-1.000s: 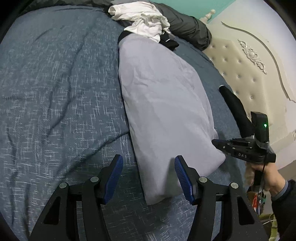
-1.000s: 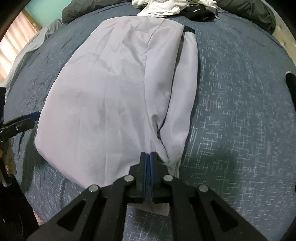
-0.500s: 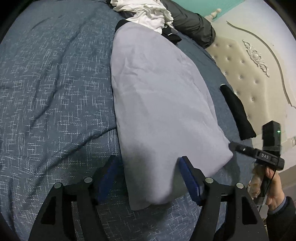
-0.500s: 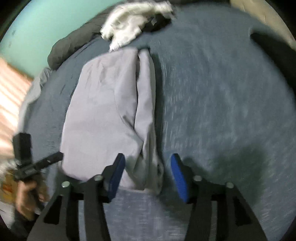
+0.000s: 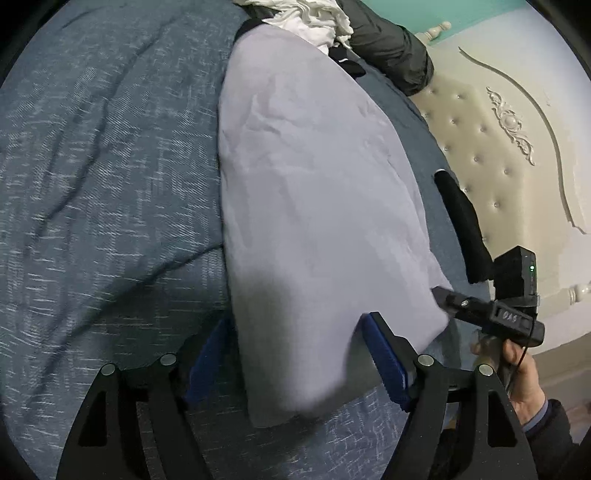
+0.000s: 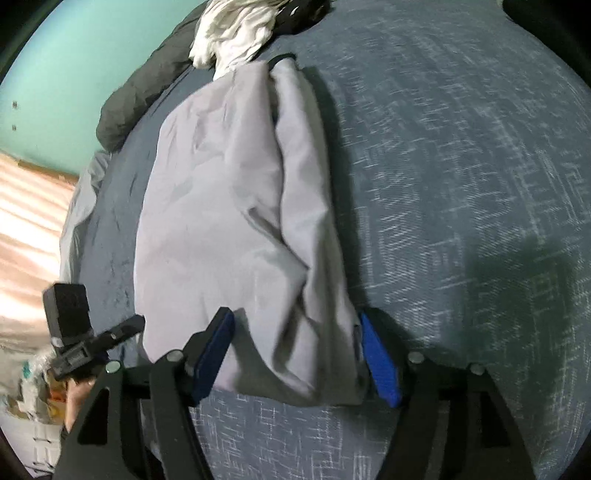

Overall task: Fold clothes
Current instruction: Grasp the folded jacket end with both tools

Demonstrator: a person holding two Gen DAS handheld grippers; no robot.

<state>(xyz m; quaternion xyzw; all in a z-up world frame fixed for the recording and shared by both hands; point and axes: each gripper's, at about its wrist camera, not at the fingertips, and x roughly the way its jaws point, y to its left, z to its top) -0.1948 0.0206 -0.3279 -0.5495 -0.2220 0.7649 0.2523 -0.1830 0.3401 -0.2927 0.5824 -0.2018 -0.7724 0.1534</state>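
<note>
Left wrist view: grey garment (image 5: 317, 206) lies lengthwise on the bed (image 5: 103, 155), one long side folded over. Both grippers — left gripper (image 5: 295, 365), right gripper (image 6: 295, 350) — straddle its near hem, jaws spread. Fabric looks thin, limp, light — best pinched at hem corners.

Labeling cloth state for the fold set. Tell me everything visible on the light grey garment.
The light grey garment is thin, creased woven-looking cloth, lying flat and lengthwise on the blue bedspread. One long side is folded over onto it, forming a narrow strip. Its far end has a dark edge by the white clothes. Both open grippers straddle its near corners.
</note>
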